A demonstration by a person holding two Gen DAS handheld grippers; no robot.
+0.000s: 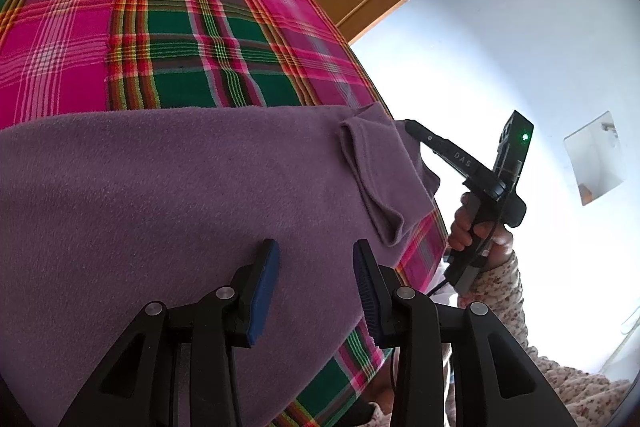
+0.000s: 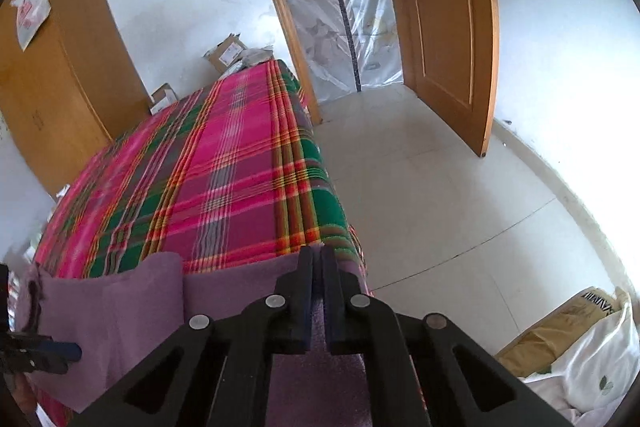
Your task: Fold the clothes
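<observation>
A bed under a pink, green and red plaid cover (image 2: 224,183) runs toward the far white wall. Left of it stands a wooden wardrobe (image 2: 60,87) with a white plastic bag (image 2: 30,13) hanging on its front. Cardboard boxes (image 2: 226,53) sit by the wall beyond the bed's far end. A wooden door (image 2: 448,27) stands open beside a doorway covered with clear plastic sheeting (image 2: 340,11). The floor is pale tile (image 2: 440,195). At lower right lie a white sack (image 2: 588,367) and a tan bag (image 2: 560,323).
</observation>
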